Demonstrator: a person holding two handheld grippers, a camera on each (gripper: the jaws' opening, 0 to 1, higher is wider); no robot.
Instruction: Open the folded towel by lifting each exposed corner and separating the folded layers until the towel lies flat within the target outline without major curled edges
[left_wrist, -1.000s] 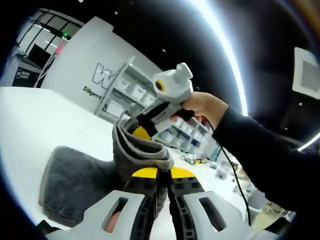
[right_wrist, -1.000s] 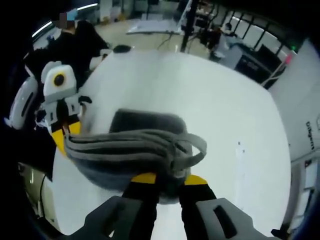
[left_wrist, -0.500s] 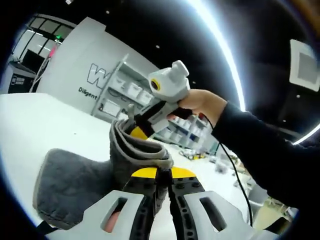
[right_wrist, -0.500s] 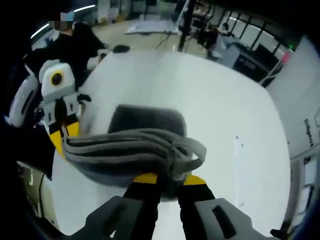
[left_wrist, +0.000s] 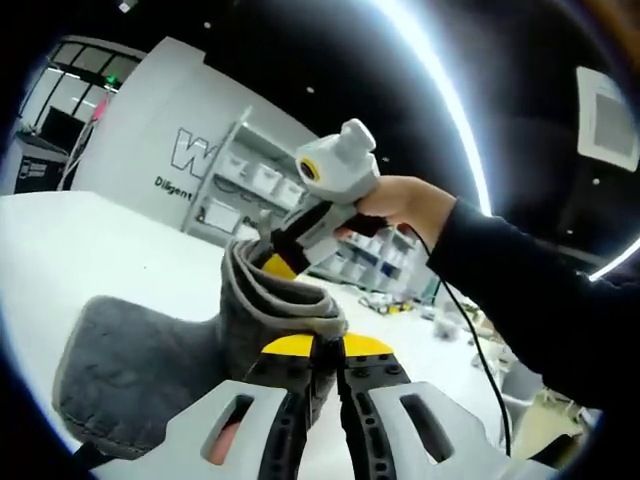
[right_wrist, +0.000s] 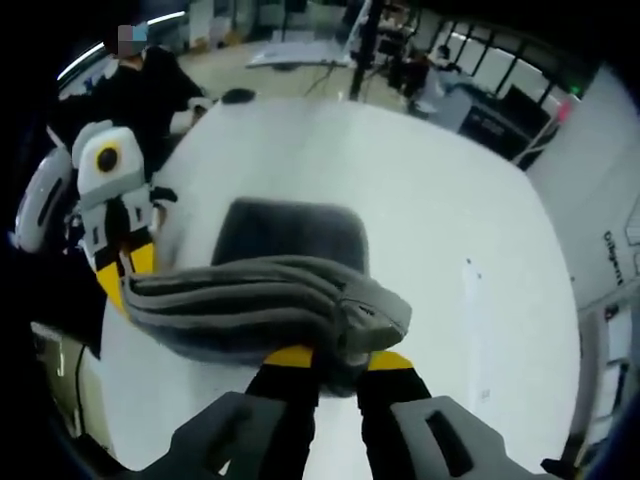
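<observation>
Spanning white table (right_wrist: 440, 220), shelving (left_wrist: 240, 185) behind

2 close, facing views sharing the towel (left_wrist: 270, 300)

free: bare white counter (right_wrist: 430, 200) is seen beyond and to the right of the towel (right_wrist: 250, 300) | blocked: the span between left gripper (right_wrist: 125, 262) and right gripper (right_wrist: 335, 358) is taken by raised folds
</observation>
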